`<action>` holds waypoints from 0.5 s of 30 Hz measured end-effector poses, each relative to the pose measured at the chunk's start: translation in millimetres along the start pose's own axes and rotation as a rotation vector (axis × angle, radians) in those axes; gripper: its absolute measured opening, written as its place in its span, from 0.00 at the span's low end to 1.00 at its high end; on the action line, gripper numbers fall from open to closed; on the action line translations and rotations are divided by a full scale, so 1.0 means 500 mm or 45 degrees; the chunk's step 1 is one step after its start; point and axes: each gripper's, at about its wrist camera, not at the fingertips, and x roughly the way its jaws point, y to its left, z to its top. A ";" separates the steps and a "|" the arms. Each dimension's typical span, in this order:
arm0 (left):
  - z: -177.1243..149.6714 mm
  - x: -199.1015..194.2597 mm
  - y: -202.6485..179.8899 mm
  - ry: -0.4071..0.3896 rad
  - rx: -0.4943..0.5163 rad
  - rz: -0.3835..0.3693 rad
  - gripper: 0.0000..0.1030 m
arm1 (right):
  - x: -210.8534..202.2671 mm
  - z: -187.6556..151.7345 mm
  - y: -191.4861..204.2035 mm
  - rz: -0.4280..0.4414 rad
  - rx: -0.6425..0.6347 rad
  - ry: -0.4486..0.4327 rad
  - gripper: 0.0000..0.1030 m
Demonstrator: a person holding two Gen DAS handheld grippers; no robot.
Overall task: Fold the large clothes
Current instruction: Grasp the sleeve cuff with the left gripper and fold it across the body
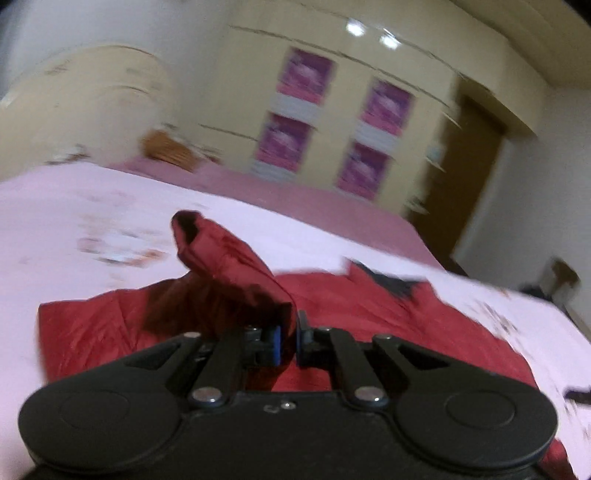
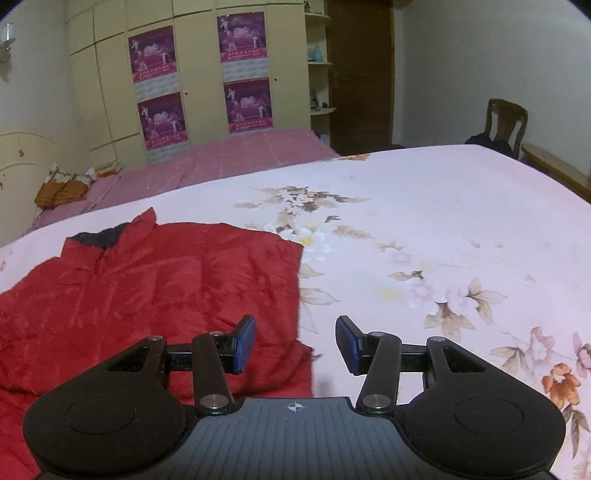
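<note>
Two tools, left tool pinching blurred red jacket sleeve, right tool spread

Bare floral bedsheet lies open right of the red padded jacket. A raised sleeve stands before the left tongs. A wooden chair stands beyond the bed's far edge.

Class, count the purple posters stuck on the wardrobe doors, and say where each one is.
4, in a two-by-two grid: upper left poster, lower left poster, upper right poster, lower right poster. None looks hidden.
</note>
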 end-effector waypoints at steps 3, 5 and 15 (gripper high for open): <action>-0.020 0.045 -0.060 0.064 0.054 -0.063 0.07 | 0.004 0.005 0.013 0.007 -0.033 -0.007 0.47; -0.043 0.058 -0.095 0.101 0.068 -0.091 0.07 | 0.010 0.011 0.012 0.010 -0.041 -0.011 0.47; -0.082 0.104 -0.238 0.190 0.191 -0.166 0.07 | 0.058 0.034 -0.053 0.044 0.024 0.005 0.48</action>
